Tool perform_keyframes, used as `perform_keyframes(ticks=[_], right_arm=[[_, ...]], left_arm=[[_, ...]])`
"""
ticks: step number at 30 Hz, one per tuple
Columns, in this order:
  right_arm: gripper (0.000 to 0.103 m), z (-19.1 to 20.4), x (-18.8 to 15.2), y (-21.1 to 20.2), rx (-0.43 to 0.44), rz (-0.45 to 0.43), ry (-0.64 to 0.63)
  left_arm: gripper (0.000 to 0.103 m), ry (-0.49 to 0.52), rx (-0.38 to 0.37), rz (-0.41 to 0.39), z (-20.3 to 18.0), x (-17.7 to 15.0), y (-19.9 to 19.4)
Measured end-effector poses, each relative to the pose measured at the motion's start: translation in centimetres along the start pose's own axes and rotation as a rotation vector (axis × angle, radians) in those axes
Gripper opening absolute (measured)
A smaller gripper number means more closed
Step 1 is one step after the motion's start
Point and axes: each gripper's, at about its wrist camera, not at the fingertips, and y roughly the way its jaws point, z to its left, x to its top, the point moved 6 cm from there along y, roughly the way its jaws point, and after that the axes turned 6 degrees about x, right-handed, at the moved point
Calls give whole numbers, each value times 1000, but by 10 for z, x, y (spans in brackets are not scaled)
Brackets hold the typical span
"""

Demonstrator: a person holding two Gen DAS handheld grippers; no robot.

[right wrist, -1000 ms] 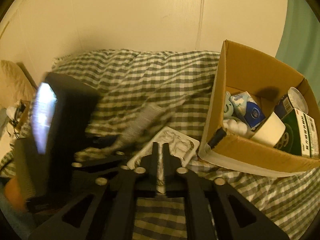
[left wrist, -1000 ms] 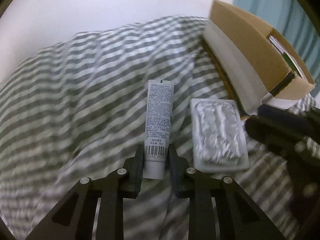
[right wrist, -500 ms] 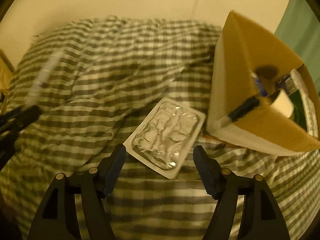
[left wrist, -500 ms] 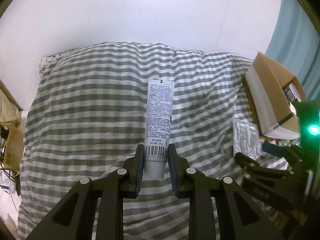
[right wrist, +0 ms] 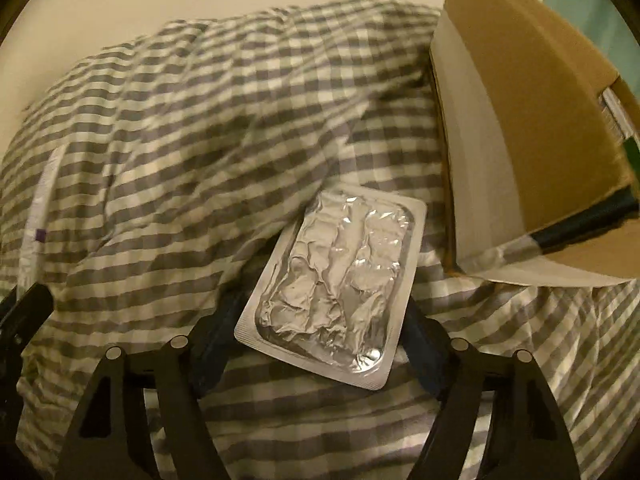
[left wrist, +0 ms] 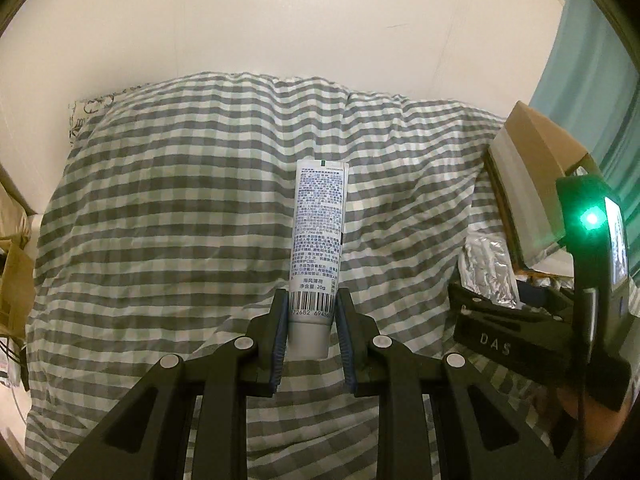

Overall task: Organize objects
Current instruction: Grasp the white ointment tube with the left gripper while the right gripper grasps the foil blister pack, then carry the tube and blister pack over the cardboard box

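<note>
My left gripper (left wrist: 311, 312) is shut on a white tube (left wrist: 318, 236) with small print and a barcode, held upright above the checked bedcover (left wrist: 180, 208). A silver foil blister pack (right wrist: 334, 280) lies flat on the bedcover beside the cardboard box (right wrist: 532, 120). My right gripper (right wrist: 320, 344) is open, its fingers (right wrist: 214, 336) on either side of the pack's near end. The pack (left wrist: 486, 268) and the box (left wrist: 532, 168) also show at the right of the left wrist view, behind the right gripper's body (left wrist: 520, 344).
The box stands on the bed at the right, open at the top, with items inside mostly hidden. A white wall (left wrist: 280, 20) runs behind the bed and a teal curtain (left wrist: 600, 60) hangs at the far right. A brown paper bag (left wrist: 12, 272) sits at the left edge.
My left gripper has lifted the tube up and back from the bedcover. My right gripper has opened and moved down, so its fingers now straddle the blister pack.
</note>
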Motion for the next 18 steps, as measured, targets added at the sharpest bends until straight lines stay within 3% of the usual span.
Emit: perform_keyframes(ticks=[11,15,18], right_arm=[[72,13,-6,-87,96,-138,-147],[72,15,1,-148,163,-205,-177],[72,7,6,-193,175,-269,-208]], left_arm=[[23,27,24,-75,-5,20,-64],[23,35,-13,-132,-21,29,-106],[23,70,8,-166,-39,33,-137]])
